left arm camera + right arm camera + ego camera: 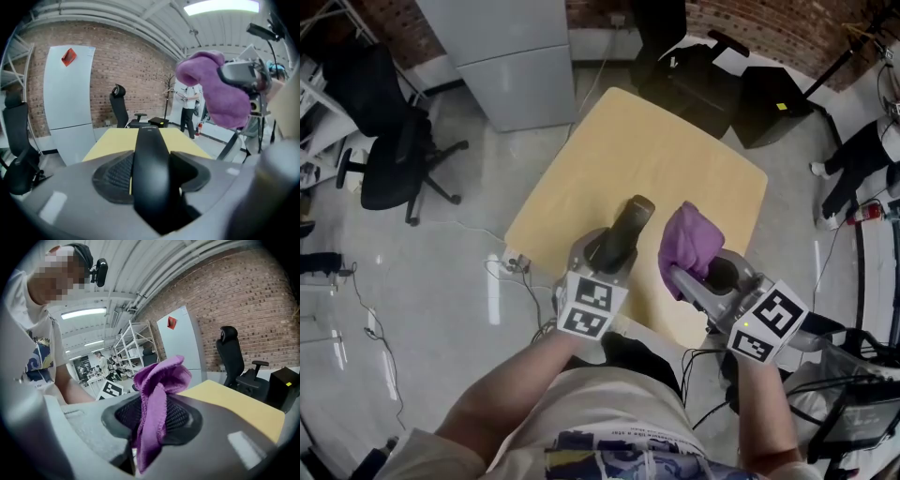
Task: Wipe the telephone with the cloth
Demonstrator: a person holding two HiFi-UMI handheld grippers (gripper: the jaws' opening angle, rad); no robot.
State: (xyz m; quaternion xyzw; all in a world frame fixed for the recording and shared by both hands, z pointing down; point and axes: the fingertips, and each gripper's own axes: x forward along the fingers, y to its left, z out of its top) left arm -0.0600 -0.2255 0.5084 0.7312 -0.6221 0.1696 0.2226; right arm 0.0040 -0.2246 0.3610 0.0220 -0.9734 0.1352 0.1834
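Yellow table (pixel 675 150) below, L tool (pixel 615 246) clamped on black telephone (pixel 636 214), R tool (pixel 705 272) clamped on purple cloth (pixel 689 239)

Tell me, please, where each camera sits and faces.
Head view: on the person's head, looking steeply down on table, forearms, left gripper, right gripper.
Left gripper view: on that gripper, along jaws shut on the telephone handset; right gripper beyond.
Right gripper view: on that gripper, along jaws shut on the cloth; torso shows.
All share cloth and table.
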